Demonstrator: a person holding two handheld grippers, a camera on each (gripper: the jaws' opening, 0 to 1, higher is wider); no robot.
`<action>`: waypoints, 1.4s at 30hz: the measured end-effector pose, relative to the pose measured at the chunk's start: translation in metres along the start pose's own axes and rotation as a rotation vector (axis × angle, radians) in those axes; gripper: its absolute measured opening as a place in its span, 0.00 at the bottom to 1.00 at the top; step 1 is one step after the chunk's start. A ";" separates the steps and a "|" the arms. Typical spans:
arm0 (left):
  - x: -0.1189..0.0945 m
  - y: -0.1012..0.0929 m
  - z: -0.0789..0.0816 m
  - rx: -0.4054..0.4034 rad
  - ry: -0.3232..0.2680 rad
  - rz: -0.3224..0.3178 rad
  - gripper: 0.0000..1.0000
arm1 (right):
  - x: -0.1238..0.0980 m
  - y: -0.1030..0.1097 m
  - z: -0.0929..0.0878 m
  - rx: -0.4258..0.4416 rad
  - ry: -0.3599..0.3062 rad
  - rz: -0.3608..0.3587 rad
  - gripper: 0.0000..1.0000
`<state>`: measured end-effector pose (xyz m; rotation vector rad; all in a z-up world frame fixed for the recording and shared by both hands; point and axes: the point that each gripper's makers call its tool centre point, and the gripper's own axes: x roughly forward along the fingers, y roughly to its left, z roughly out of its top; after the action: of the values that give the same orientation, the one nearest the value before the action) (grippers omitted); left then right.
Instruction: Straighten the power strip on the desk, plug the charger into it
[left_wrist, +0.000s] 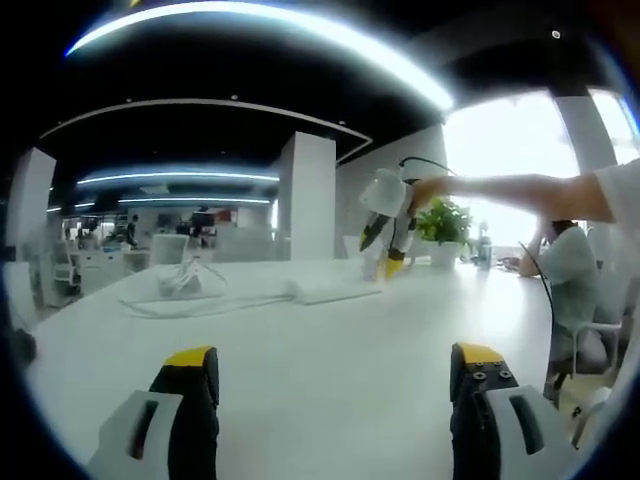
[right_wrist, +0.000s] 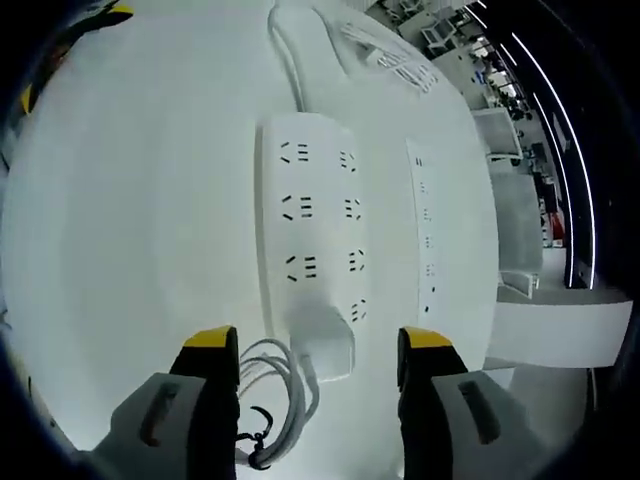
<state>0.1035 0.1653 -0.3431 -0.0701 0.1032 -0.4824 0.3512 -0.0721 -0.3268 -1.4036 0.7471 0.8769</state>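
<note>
Charger (right_wrist: 322, 340) seated in power strip's (right_wrist: 310, 215) near end on bench (right_wrist: 130, 200), cable coiled beside. Right claw (right_wrist: 318, 355) spread, astride charger; left claw (left_wrist: 335, 368) spread, well off. Advised: press squarely, checking full seating.

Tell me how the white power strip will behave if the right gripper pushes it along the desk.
The power strip looks rigid and flat, so it probably slides as one piece without tipping. The smooth desk likely gives little grip. Its cord may drag and swing it.

On the surface (right_wrist: 130, 200), the charger (right_wrist: 322, 340) sits on the power strip's (right_wrist: 315, 215) near end, cable (right_wrist: 280, 395) coiled beside it.
</note>
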 end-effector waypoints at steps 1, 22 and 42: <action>0.000 0.000 0.000 -0.001 0.000 0.000 0.99 | 0.000 0.000 0.000 -0.002 0.001 0.000 0.48; 0.002 -0.001 -0.002 -0.005 0.001 -0.005 0.98 | 0.003 -0.002 0.001 -0.035 0.068 0.025 0.24; 0.008 0.003 0.009 -0.010 -0.012 0.015 0.98 | 0.011 -0.003 -0.004 0.041 -0.002 0.090 0.23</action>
<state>0.1134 0.1645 -0.3347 -0.0823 0.0948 -0.4668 0.3595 -0.0750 -0.3355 -1.3410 0.8279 0.9269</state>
